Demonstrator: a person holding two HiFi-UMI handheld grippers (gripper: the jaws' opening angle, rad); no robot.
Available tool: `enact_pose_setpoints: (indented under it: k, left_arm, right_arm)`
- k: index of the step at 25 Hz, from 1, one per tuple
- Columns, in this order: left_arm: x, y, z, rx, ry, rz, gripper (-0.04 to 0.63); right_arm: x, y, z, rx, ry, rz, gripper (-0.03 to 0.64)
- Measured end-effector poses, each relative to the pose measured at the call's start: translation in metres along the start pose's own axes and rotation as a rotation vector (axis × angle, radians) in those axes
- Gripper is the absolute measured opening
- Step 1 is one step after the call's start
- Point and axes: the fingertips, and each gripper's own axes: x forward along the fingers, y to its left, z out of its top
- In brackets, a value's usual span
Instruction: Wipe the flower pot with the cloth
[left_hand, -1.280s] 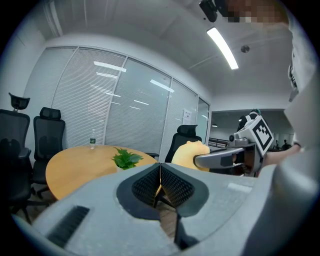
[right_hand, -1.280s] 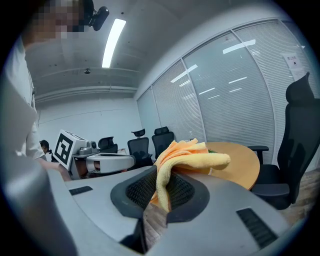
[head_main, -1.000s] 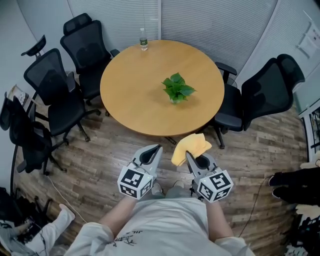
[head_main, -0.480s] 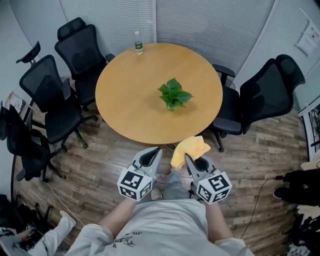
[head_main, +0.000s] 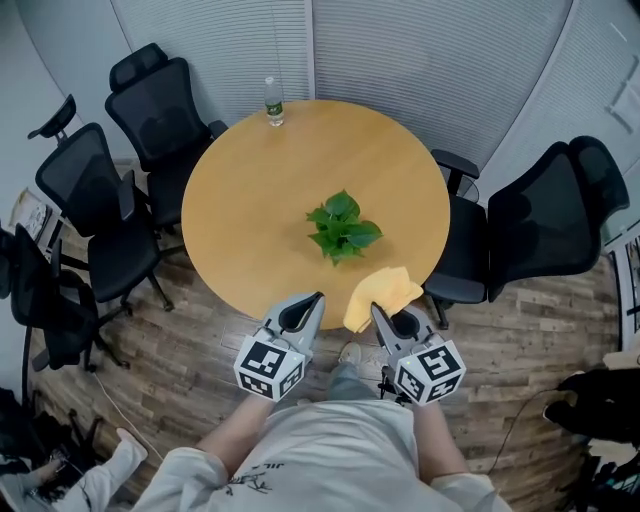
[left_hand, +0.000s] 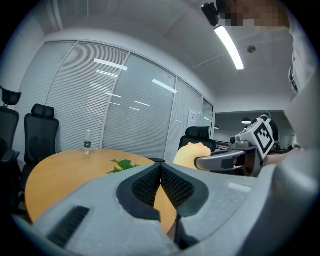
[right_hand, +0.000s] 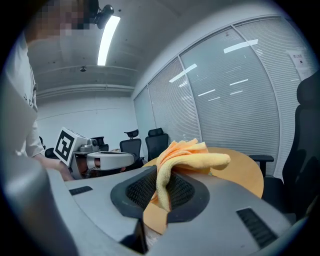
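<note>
While the person stands at the near edge of the round wooden table (head_main: 250, 190), both grippers are held side by side at its rim, pointing roughly level.

Jaws of the left gripper (head_main: 318, 297): together, ribbed pads meeting, nothing between them.

Jaws of the right gripper (head_main: 374, 308): clamped on a yellow cloth (head_main: 382, 293). It bunches up out of the pads and flops forward over the table edge.

On the table, right of centre, sits the flower pot (head_main: 340, 228) with a green leafy plant. It is just beyond the cloth and apart from it. From above, the leaves hide most of the pot.

At the far edge stands a clear water bottle (head_main: 271, 101). Around the table are black office chairs (head_main: 150, 100).
</note>
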Motion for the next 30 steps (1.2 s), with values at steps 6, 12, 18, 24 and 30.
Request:
enact_pose_setpoints:
  k: [6,12,18,24,30]
  left_arm:
    - [0.058,0.011,0.021,-0.004,-0.016,0.037,0.011]
    - [0.096,0.02,0.026,-0.02,-0.024,0.07,0.011]
    - [0.116,0.027,0.035,-0.017,-0.029,0.094,0.011]
    - [0.118,0.035,0.036,-0.01,-0.035,0.1,0.011]
    - [0.113,0.053,0.035,-0.016,-0.027,0.099,0.011]
  right_arm:
    - [0.026,-0.058,0.027,-0.015,-0.002,0.046,0.046]
    - [0.043,-0.092,0.038,-0.033,0.004,0.09,0.044]
    - [0.055,-0.117,0.044,-0.03,0.005,0.11,0.044]
    - [0.067,-0.121,0.039,-0.016,0.016,0.13,0.044]
    - [0.079,-0.124,0.04,-0.007,0.028,0.117,0.044]
